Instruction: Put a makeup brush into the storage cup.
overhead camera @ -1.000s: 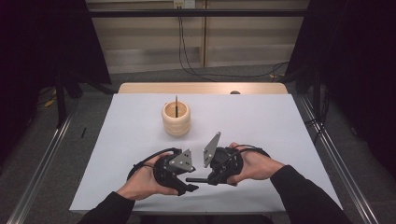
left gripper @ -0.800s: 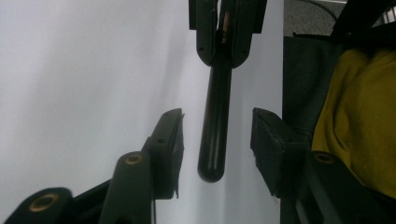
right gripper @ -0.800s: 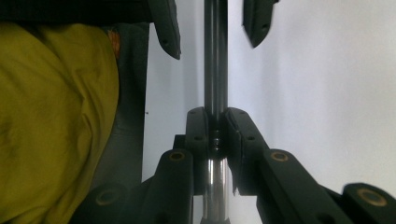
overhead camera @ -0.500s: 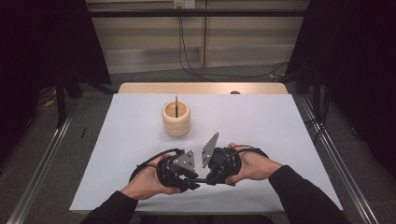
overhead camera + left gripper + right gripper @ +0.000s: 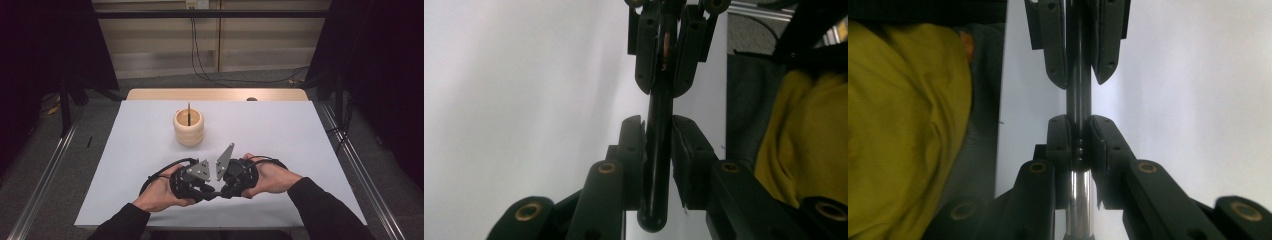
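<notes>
Low over the white table's (image 5: 280,135) near edge, two hands hold my grippers nose to nose. A black pen with a shiny metal section (image 5: 1078,100) runs between them. My right gripper (image 5: 1078,125) is shut on it, pads pressing both sides. In the left gripper view the same pen (image 5: 659,165) lies between the jaws of my left gripper (image 5: 658,125). Those jaws have just been closing and now rest against it. In the high view the left gripper (image 5: 200,187) and right gripper (image 5: 227,187) almost touch.
A ribbed wooden cup (image 5: 189,127) stands on the table's far left part with a thin stick (image 5: 189,107) upright in it. The person's yellow garment (image 5: 903,130) lies just off the near edge. Metal rails (image 5: 360,165) run along both sides.
The left gripper's jaws have drawn in around the pen. Both hands stay where they were near the table's front edge.
</notes>
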A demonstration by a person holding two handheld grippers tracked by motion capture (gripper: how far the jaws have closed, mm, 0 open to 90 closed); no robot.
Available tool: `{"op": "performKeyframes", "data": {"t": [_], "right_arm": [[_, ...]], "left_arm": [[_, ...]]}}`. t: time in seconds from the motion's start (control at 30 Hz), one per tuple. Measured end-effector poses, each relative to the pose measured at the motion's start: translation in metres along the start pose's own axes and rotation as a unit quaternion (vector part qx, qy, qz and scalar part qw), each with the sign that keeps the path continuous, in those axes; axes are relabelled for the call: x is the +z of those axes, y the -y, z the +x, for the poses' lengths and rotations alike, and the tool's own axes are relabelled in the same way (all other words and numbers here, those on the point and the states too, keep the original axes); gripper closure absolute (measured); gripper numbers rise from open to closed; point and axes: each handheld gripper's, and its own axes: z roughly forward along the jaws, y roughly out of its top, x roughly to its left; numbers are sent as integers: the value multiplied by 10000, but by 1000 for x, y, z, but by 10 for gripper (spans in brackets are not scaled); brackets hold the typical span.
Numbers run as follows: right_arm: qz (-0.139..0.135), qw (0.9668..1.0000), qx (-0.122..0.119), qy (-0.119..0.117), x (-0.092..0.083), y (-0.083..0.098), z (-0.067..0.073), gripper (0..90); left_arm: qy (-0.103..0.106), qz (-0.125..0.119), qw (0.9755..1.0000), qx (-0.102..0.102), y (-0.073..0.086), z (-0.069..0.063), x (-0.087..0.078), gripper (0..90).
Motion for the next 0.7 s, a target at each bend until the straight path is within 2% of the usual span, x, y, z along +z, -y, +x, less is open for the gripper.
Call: {"op": "performKeyframes", "data": {"t": [0.07,0.13,0.17,0.2,0.23,0.3,0.33,0.4,0.47,0.5,0.63,0.67,0.7], "right_arm": [[-30,10000,-48,18,0,1,-1,798],[9,10000,-88,4,0,1,-1,795],[8,9999,-113,42,0,1,-1,789],[42,10000,-81,27,0,1,0,791],[47,9999,-98,19,1,2,0,791],[0,9999,-161,-11,1,2,0,791],[7,9999,-98,60,-1,3,0,788],[-37,9999,-105,52,-2,3,1,787],[-62,9999,-122,57,-2,4,0,785],[-75,9999,-118,33,-3,4,0,783],[-120,9999,-47,38,-2,4,0,685],[-100,9999,-14,31,-2,5,0,686],[-112,9999,-36,22,-2,5,0,673]], "left_arm": [[20,62,10000,44,-1,1,-1,772],[73,-2,10000,31,-1,2,1,785],[322,89,9994,41,-2,3,0,794],[171,89,9998,44,-2,2,1,795],[152,147,9997,80,-2,2,0,795],[155,63,9998,65,-1,4,-1,795],[148,79,9998,64,-1,4,-1,796],[149,37,9999,-18,-1,3,-2,796],[189,62,9998,5,-1,4,-3,797],[177,-18,9998,-99,0,3,-2,797],[172,-62,9997,-185,3,6,-1,797],[299,-106,9993,-214,4,7,-1,797],[186,-257,9991,-294,6,6,0,797]]}}
